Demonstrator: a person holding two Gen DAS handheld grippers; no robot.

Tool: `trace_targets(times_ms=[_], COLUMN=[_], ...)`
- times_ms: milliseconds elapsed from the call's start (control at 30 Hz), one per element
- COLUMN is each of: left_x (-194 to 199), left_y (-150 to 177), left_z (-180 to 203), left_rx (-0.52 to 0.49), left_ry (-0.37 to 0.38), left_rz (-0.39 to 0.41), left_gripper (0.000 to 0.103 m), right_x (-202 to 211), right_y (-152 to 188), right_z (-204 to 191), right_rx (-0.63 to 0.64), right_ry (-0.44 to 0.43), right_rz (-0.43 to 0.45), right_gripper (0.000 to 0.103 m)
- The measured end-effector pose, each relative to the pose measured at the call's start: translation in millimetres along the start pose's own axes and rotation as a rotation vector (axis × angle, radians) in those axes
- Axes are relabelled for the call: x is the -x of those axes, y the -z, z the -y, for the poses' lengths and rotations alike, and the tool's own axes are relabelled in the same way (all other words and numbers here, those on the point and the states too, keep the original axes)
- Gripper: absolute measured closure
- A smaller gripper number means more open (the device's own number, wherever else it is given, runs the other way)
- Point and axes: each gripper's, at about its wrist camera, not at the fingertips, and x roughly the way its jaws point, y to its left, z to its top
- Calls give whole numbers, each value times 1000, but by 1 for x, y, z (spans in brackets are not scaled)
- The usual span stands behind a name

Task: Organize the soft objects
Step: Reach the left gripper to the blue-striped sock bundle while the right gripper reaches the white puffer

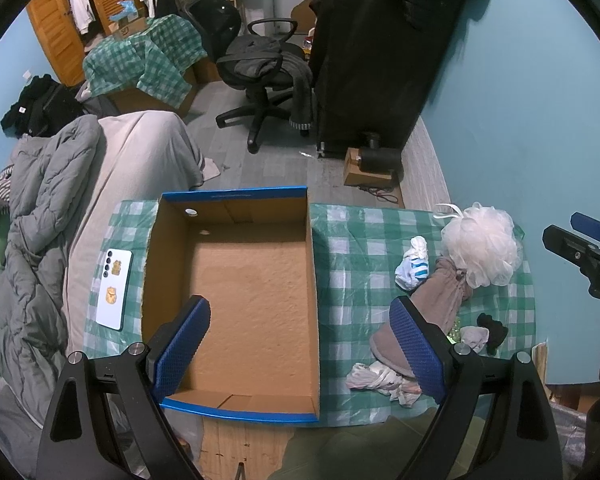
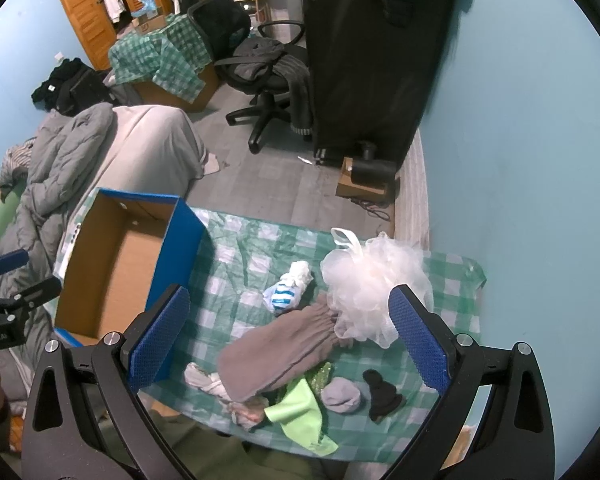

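An open cardboard box (image 1: 252, 280) with blue edges sits on the green checked cloth; it also shows in the right wrist view (image 2: 124, 264) and holds nothing. To its right lies a pile of soft things: a white bath pouf (image 2: 374, 280), a taupe mitt (image 2: 284, 352), a white and blue sock (image 2: 286, 292), a lime cloth (image 2: 300, 408), a grey sock (image 2: 342, 396), a black sock (image 2: 382, 396) and a pale cloth (image 2: 204, 382). My left gripper (image 1: 300, 348) is open above the box. My right gripper (image 2: 288, 344) is open above the pile.
A white phone (image 1: 115, 288) lies on the cloth left of the box. A bed with a grey duvet (image 1: 40, 220) is at the left. An office chair (image 1: 260, 76) and a black wardrobe (image 1: 380, 60) stand beyond. A blue wall (image 2: 520, 160) is at the right.
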Motion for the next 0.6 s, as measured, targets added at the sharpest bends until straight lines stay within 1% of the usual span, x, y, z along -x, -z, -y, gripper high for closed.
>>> trace_targets(times_ms=[100,233,467,600], left_x=[0,-2,-20,-33], left_y=[0,-1,-10,-18], left_z=[0,4,25,38], left_rx=[-1,-17,-74,-110], left_ry=[4,12,14,17], left_rz=[-2,-14,-41,-57], left_gripper=[11,11,11,11], right_x=[0,-6,-21,-32], right_y=[0,0,0,0], right_z=[0,9,36,53], right_rx=[4,24,38,45], right_ry=[3,31,66,70], right_rz=[1,-6,-42,-67], right_gripper=[5,5,5,5])
